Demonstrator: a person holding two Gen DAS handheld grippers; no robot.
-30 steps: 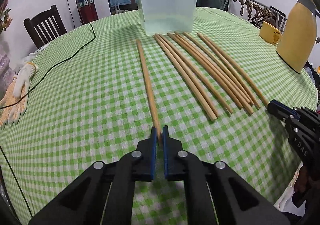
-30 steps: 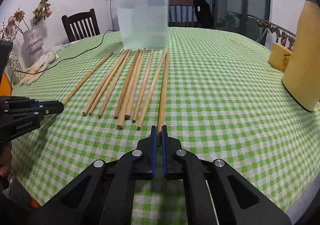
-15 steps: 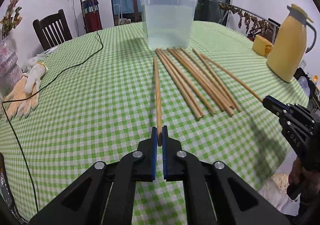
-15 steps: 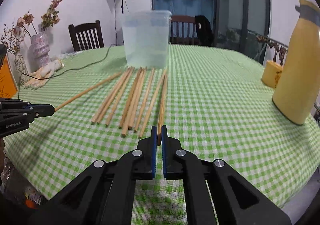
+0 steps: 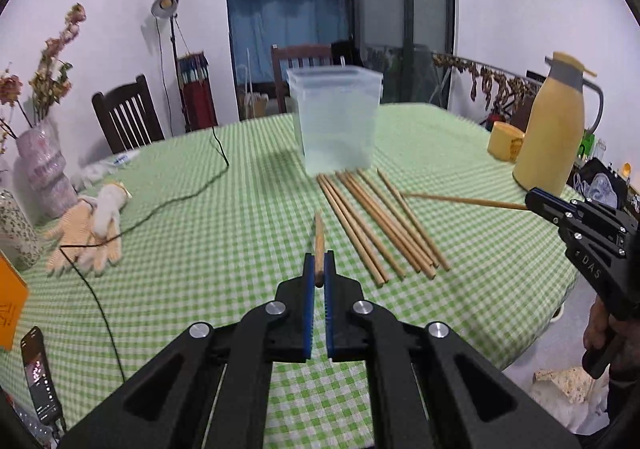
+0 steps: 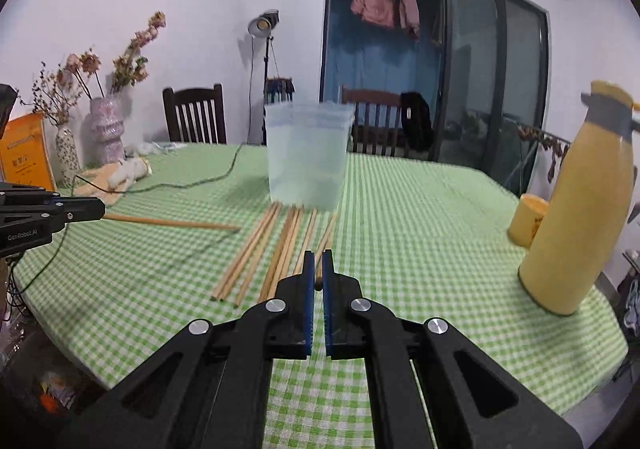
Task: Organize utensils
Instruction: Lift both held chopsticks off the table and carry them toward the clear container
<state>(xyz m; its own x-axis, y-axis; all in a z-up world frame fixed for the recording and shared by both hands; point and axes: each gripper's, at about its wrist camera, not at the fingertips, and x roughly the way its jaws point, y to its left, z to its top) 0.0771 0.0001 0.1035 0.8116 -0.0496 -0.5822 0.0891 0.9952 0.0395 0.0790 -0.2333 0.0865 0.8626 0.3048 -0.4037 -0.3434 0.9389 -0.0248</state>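
A green-checked tablecloth (image 5: 224, 241) is covering the round table, with a clear plastic tub (image 5: 335, 117) standing near its middle. Just in front of the tub, loose chopsticks (image 5: 376, 221) are lying fanned out. The left gripper (image 5: 319, 269) is pinching one chopstick (image 5: 319, 237); the right gripper (image 6: 317, 269) is pinching another chopstick (image 6: 319, 274). Right of the tub a yellow thermos (image 5: 554, 129) is standing; left of it, work gloves (image 5: 94, 225) and a vase (image 5: 44, 177) are sitting.

Hidden and cut-off parts

The phone (image 5: 39, 381) runs off the bottom-left edge; the tub (image 5: 335, 117) is blurred; the jug (image 6: 580, 205) is cut by the right edge.
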